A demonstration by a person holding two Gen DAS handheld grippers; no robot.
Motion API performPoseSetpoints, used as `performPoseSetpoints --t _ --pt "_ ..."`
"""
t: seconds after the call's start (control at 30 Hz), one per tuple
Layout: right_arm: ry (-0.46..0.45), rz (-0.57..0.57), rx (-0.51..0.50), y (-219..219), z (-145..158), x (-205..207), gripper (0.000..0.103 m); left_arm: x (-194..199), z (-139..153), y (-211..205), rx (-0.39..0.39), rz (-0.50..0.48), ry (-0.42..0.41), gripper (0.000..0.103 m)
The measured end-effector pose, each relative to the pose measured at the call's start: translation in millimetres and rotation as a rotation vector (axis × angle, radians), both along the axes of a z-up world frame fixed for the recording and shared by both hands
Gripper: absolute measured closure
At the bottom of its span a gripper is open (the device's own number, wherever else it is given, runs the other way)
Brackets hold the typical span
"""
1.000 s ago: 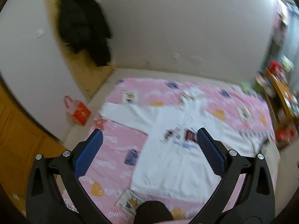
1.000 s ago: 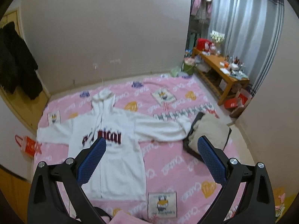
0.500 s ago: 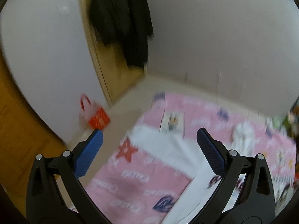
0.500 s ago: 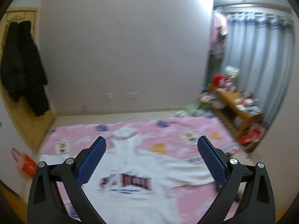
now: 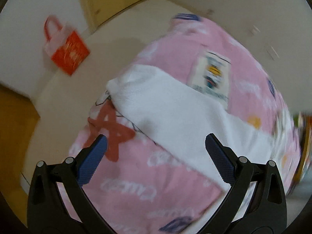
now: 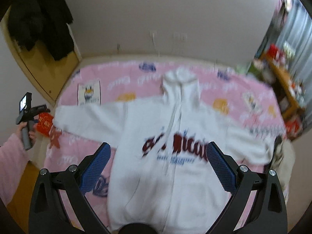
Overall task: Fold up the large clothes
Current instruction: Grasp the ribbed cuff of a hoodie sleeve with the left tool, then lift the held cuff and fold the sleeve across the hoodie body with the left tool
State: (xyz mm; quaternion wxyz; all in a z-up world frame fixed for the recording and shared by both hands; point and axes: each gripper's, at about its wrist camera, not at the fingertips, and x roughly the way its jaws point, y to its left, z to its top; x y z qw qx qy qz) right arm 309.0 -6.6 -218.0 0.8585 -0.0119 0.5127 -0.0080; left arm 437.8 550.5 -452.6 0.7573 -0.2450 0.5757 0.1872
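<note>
Left gripper (image 5: pixel 156 152) spread wide, empty, just over the sleeve (image 5: pixel 175 117); right gripper (image 6: pixel 158 160) likewise agape above the hoodie (image 6: pixel 167 156), flat on the pink blanket (image 6: pixel 124 81). Likely soft, bulky, floppy (fleece, probably); best pinched at the cuff (image 5: pixel 117 85).

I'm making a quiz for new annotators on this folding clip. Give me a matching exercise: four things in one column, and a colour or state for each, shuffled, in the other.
Things:
1. hoodie
2. blanket
3. gift bag
4. dark coat

Colour or state:
A. red, standing on the floor by the wall
B. white, spread flat with sleeves out
C. hanging on the door
D. pink, lying under the garment

Pairs: 1-B, 2-D, 3-A, 4-C

Both the left gripper and the right gripper are open and hold nothing.
</note>
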Motion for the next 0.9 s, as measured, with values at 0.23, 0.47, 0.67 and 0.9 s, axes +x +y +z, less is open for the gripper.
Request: performPoseSetpoints --t 0.23,0.47,0.67,0.9 --pt "0.086 -0.072 -0.084 -23.4 -66.6 1.1 0.008 8.5 -88.6 42.4 -0.041 0.155 0.06 0.014" --pt "0.119 -0.056 -0.188 -21.4 -108.3 15.6 0.008 19.9 -150.2 52.6 -0.089 0.2 0.097 0.03" --pt "0.087 0.04 -0.196 6.7 -128.2 32.4 0.008 30.4 -160.4 57.7 -0.163 0.217 0.051 0.075" --pt "0.002 0.197 -0.097 63.9 -223.2 104.0 0.03 31.7 -125.8 49.7 -0.144 0.184 -0.025 0.094"
